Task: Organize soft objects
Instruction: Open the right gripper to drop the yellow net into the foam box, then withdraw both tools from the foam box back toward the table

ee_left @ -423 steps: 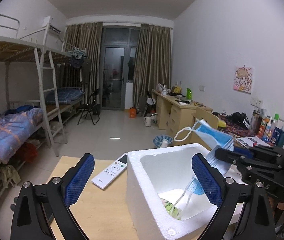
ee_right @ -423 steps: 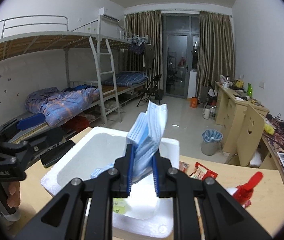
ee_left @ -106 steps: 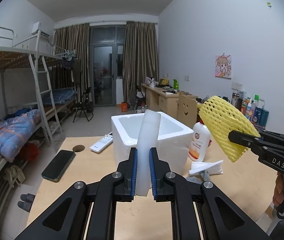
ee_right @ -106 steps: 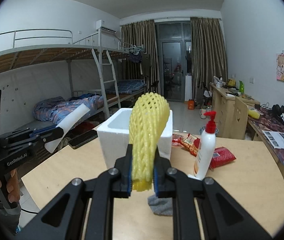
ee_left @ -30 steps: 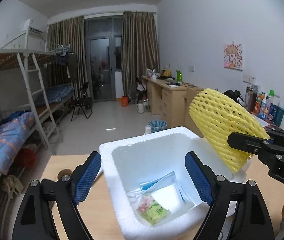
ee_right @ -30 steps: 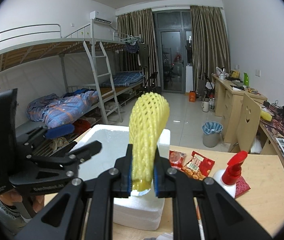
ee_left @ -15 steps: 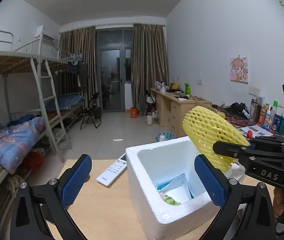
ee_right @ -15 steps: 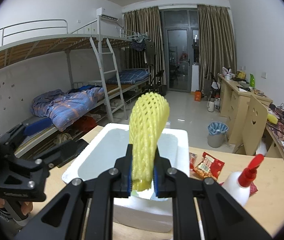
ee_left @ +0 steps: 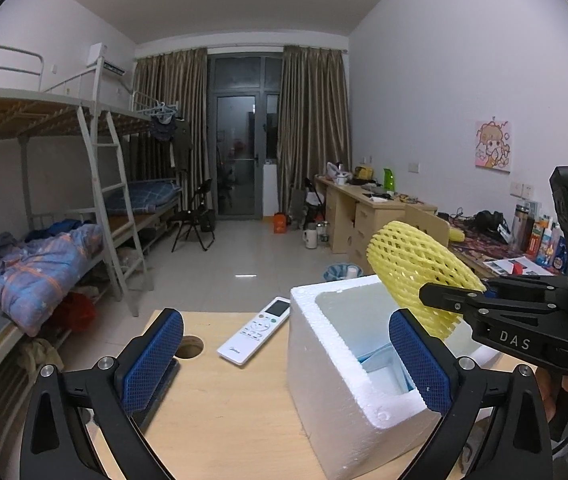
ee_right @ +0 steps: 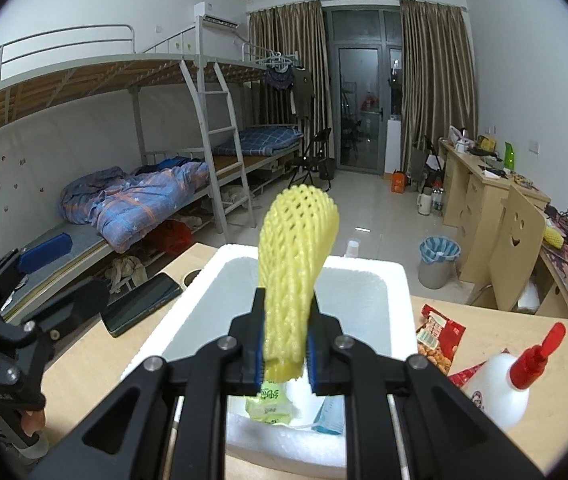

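A white foam box [ee_left: 336, 364] stands on the wooden table [ee_left: 223, 412]; it also shows in the right wrist view [ee_right: 364, 276]. My right gripper [ee_right: 286, 354] is shut on a yellow foam net sleeve [ee_right: 296, 264] and holds it over the box's open top; the sleeve also shows in the left wrist view [ee_left: 412, 268]. Inside the box lie a blue face mask [ee_right: 330, 410] and a small green packet [ee_right: 269, 402]. My left gripper [ee_left: 284, 354] is open and empty, its right finger over the box's near corner.
A white remote [ee_left: 253, 330] and a round cable hole [ee_left: 191, 346] lie left of the box. A black phone [ee_right: 139, 304] lies on the table's left side. Red snack bags [ee_right: 440, 334] and a white pump bottle [ee_right: 504, 384] sit right of the box.
My left gripper has pulled back and swung left, so the box sits further right in its view. My right gripper has moved closer over the box with the sleeve still held.
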